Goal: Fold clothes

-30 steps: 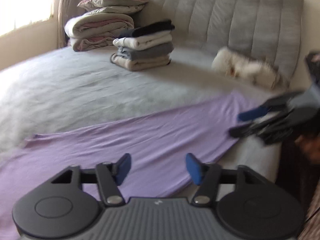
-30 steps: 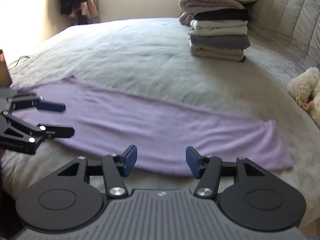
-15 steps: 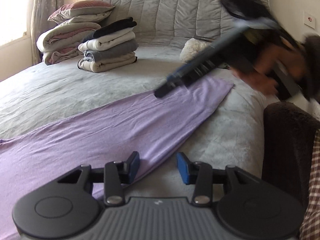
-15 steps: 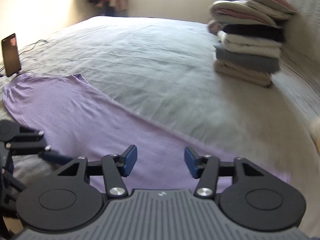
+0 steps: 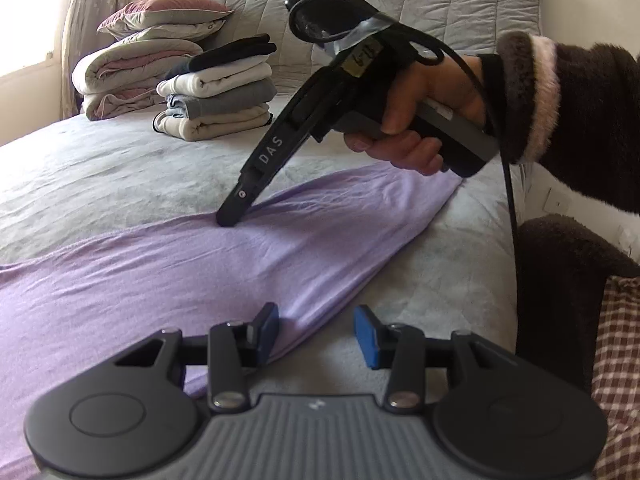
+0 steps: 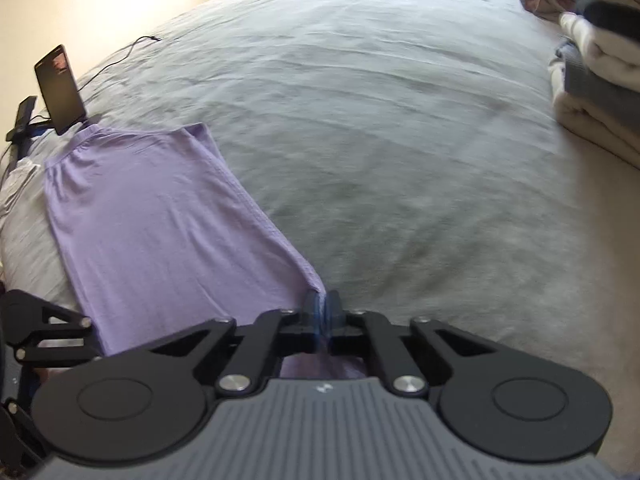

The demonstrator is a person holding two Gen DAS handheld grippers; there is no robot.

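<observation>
A long lilac garment (image 5: 168, 268) lies flat along the near edge of the grey bed; it also shows in the right wrist view (image 6: 144, 216). My left gripper (image 5: 316, 332) is open, low over the garment's near edge, its left pad touching the cloth. My right gripper (image 6: 323, 312) is shut on the garment's far edge. In the left wrist view it (image 5: 232, 218) points down, its tips pressed onto the far edge, with folds radiating from them.
A stack of folded clothes (image 5: 216, 92) and folded bedding with a pillow (image 5: 132, 60) sit at the padded headboard (image 5: 440, 8). A phone on a stand (image 6: 60, 88) with a cable is at the bed's far end. A dark chair (image 5: 568, 280) stands right of the bed.
My right gripper swung across to the garment's far edge, came down and shut on it. My left gripper moved lower toward the near edge and stays open.
</observation>
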